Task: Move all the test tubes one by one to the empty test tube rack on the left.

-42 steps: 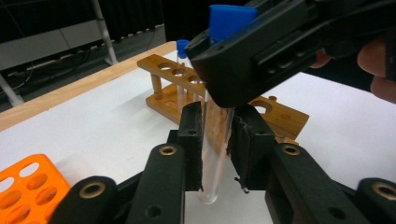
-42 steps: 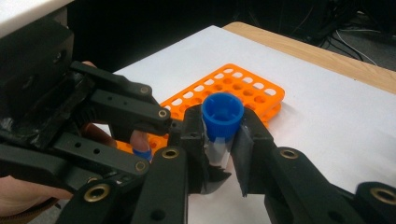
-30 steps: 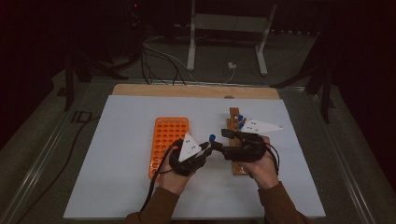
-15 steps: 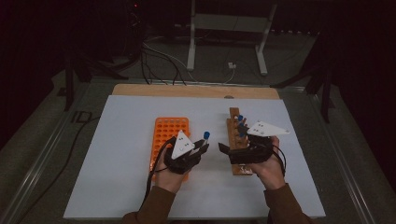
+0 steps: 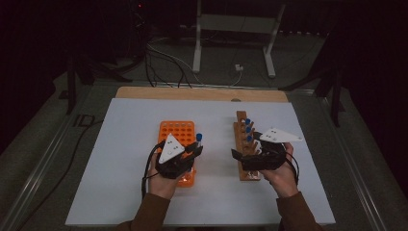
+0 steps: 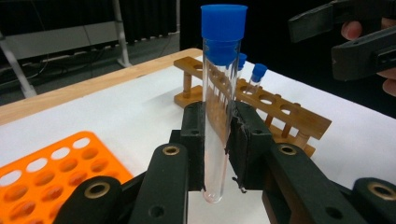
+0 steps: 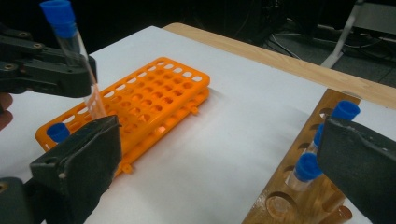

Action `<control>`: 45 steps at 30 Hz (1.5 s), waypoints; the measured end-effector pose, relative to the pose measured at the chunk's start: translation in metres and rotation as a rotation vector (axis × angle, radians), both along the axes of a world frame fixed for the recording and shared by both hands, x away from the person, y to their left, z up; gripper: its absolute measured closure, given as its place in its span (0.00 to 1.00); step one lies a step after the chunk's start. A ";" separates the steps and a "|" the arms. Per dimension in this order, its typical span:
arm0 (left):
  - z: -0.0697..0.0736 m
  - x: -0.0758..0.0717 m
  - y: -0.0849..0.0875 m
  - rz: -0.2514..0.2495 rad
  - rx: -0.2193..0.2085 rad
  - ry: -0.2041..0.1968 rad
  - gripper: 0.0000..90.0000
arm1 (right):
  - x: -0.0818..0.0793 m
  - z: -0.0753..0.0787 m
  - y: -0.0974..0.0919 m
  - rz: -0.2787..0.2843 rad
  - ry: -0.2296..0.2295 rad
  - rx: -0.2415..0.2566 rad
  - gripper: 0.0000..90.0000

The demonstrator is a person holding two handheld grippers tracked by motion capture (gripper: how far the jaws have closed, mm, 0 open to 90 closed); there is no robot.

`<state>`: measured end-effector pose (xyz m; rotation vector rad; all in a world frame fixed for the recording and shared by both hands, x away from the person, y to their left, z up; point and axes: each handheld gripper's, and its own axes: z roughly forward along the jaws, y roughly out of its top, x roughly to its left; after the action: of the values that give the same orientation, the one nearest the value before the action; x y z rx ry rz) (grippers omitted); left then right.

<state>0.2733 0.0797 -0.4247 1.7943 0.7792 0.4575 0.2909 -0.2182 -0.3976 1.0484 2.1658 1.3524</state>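
My left gripper (image 5: 194, 148) is shut on a clear test tube (image 5: 198, 140) with a blue cap and holds it upright over the near right corner of the orange rack (image 5: 176, 131). In the left gripper view both pads press on the tube (image 6: 218, 107) around its lower half. My right gripper (image 5: 236, 156) stands open beside the wooden rack (image 5: 242, 126), which holds three blue-capped tubes. Its jaws have just been opening, and nothing sits between them (image 7: 222, 135). The right gripper view also shows the left gripper (image 7: 46, 70) with the tube (image 7: 70, 44).
One blue-capped tube (image 7: 58, 132) stands in the orange rack (image 7: 154, 100) at its near corner. Both racks rest on a white sheet (image 5: 120, 173) with a wooden edge (image 5: 192, 93) at the far side. Beyond it are stand legs and cables.
The two grippers were together around the tube and have drawn apart. The right gripper's jaws opened and let go. The left gripper carried the tube leftward to the orange rack.
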 end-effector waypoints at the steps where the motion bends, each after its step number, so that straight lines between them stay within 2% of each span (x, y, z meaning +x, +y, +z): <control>1: -0.001 0.000 0.002 0.003 -0.003 0.001 0.86 | 0.000 0.000 -0.001 -0.004 0.003 0.000 0.01; 14: -0.009 -0.006 0.029 0.038 -0.015 0.033 0.86 | -0.001 -0.006 -0.004 -0.010 0.015 0.005 0.01; 26: -0.025 -0.013 0.042 0.038 -0.009 0.074 0.86 | -0.001 -0.009 -0.007 -0.009 0.024 0.013 0.01; 32: -0.035 -0.018 0.047 0.021 -0.005 0.101 0.86 | -0.001 -0.011 -0.007 -0.007 0.029 0.017 0.01; 38: -0.040 -0.023 0.047 -0.003 0.014 0.115 0.86 | -0.002 -0.012 -0.006 -0.005 0.033 0.020 0.01; 45: -0.049 -0.024 0.047 -0.019 0.073 0.139 0.86 | -0.002 -0.012 -0.008 -0.005 0.031 0.024 0.01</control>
<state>0.2490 0.1268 -0.4732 1.9158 0.8500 0.3553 0.2888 -0.2259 -0.4094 1.0897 2.1731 1.3716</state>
